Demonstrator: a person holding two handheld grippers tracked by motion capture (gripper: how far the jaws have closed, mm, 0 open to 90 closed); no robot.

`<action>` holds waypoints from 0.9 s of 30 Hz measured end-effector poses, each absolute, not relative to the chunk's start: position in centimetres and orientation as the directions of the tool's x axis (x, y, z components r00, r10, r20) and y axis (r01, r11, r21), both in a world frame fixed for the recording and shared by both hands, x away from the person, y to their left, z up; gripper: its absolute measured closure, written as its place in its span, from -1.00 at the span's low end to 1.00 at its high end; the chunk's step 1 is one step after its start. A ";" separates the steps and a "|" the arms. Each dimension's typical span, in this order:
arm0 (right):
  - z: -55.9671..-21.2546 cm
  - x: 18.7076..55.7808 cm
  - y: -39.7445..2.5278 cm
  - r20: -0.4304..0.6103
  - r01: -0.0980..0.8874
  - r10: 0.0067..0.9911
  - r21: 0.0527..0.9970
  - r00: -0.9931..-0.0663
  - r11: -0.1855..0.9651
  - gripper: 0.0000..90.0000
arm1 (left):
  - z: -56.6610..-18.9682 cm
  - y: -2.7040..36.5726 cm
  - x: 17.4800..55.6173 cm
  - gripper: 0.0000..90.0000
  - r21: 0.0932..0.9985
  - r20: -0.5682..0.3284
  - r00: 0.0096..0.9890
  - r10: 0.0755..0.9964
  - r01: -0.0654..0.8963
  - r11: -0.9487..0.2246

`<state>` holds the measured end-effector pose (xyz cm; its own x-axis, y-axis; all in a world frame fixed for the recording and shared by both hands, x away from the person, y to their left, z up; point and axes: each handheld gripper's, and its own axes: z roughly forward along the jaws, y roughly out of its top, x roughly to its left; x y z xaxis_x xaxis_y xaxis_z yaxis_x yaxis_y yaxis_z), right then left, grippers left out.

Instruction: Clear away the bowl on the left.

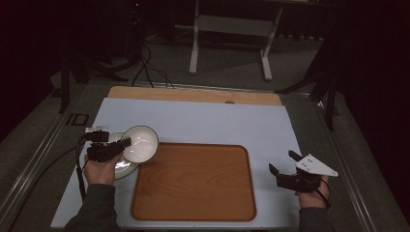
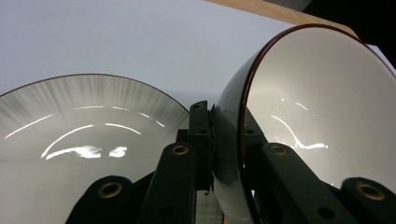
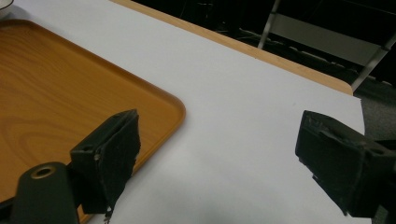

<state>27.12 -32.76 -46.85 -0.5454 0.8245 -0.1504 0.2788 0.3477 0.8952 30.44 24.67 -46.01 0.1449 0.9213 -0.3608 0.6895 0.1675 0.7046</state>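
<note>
High view: the left tongs (image 1: 126,142), at about 9 o'clock on the table (image 1: 203,121), are clamped on the rim of a bowl (image 1: 140,143), which is tipped up on its side and held over a plate (image 1: 126,168), just off the tray's (image 1: 193,181) 10 o'clock corner. The left hand (image 1: 100,170) grips from below, forearm coming up from 7 o'clock. The right tongs (image 1: 281,162) hover at 4 o'clock beside the tray, jaws spread wide and holding nothing, right hand (image 1: 313,193) below.

Left gripper view: both jaws pinch the bowl's (image 2: 322,112) wall, one inside, one outside; the plate (image 2: 70,140) lies at 9 o'clock.

Right gripper view: the jaws stand well apart over bare table (image 3: 243,116), with the tray's (image 3: 56,93) corner at 10 o'clock.
</note>
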 end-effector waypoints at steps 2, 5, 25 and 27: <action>-46.9 27.1 -32.8 -0.150 0.278 0.825 0.896 -0.545 0.347 -0.70 | -46.0 24.5 30.5 0.82 0.704 -0.361 0.149 0.921 0.690 0.165; -46.9 27.1 -32.8 -0.150 0.278 0.825 0.896 -0.545 0.347 -0.70 | -46.0 24.3 30.5 0.82 0.704 -0.356 0.152 0.922 0.693 0.158; -46.9 27.1 -32.8 -0.151 0.277 0.826 0.896 -0.544 0.346 -0.69 | -46.1 22.7 30.7 0.82 0.708 -0.336 0.178 0.925 0.696 0.123; -46.8 27.1 -32.8 -0.150 0.277 0.826 0.896 -0.544 0.346 -0.69 | -46.1 22.6 30.7 0.82 0.708 -0.333 0.183 0.925 0.696 0.117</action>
<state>27.11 -32.79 -46.85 -0.5436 0.8258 -0.1501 0.2774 0.3456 0.8965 30.71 22.58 -46.11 0.1832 0.9251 -0.3325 0.6961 0.1168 0.7084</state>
